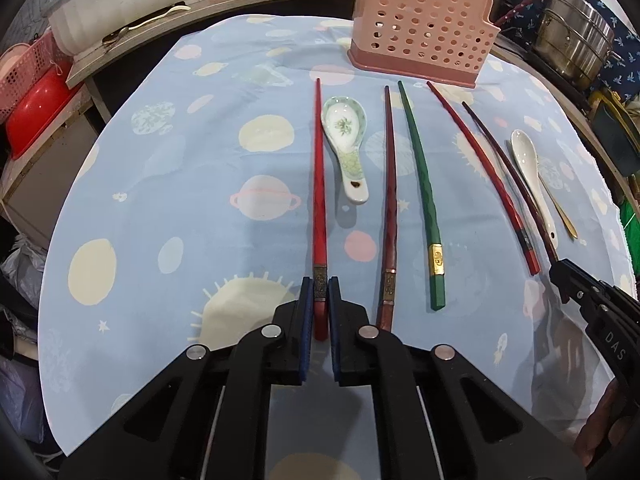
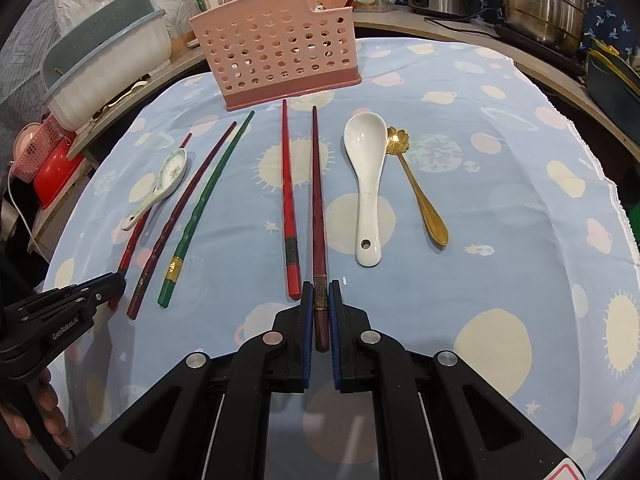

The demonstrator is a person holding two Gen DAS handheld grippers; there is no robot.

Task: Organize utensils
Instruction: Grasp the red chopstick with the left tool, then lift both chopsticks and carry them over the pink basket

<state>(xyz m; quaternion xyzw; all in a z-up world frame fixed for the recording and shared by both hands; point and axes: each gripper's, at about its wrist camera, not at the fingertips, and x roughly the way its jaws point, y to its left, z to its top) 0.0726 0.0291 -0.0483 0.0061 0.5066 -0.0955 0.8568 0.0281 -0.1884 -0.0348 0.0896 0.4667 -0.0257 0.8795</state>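
Left wrist view, grip: the left gripper [image 1: 320, 300] has its two blue pads clamped on the thick near end of a bright red chopstick [image 1: 319, 184].
Left wrist view, long axis: that chopstick runs straight away from the fingers toward the pink utensil holder [image 1: 420, 36], its thin tip stopping short of the holder's base and left of it.
Left wrist view, neighbours: a patterned ceramic spoon [image 1: 345, 148] lies just beside the chopstick's right side; a brown chopstick [image 1: 389, 200] and a green chopstick [image 1: 420, 184] lie further right.
Left wrist view, other hand: the right gripper [image 1: 560, 276] enters from the right edge, at the near end of a dark maroon chopstick [image 1: 516, 188].
Left wrist view, hard to tell: whether the held end has left the cloth.

Right wrist view, grip: the right gripper's pads are pressed together on the dark maroon chopstick's thick end, just behind its metal band.
Right wrist view, long axis: the stick points away toward the holder's right end; a second red chopstick [image 2: 289, 200] lies close alongside, left.
Right wrist view, still on the tablecloth [image 2: 520, 140]: a white spoon [image 2: 366, 184] and a gold spoon [image 2: 416, 188], to the right.
Right wrist view, nearer hand: the right gripper sits closer to both spoons; the left one is nearer the patterned spoon.
Right wrist view, hidden: the holder's compartments face away; only a few handles show above its rim.
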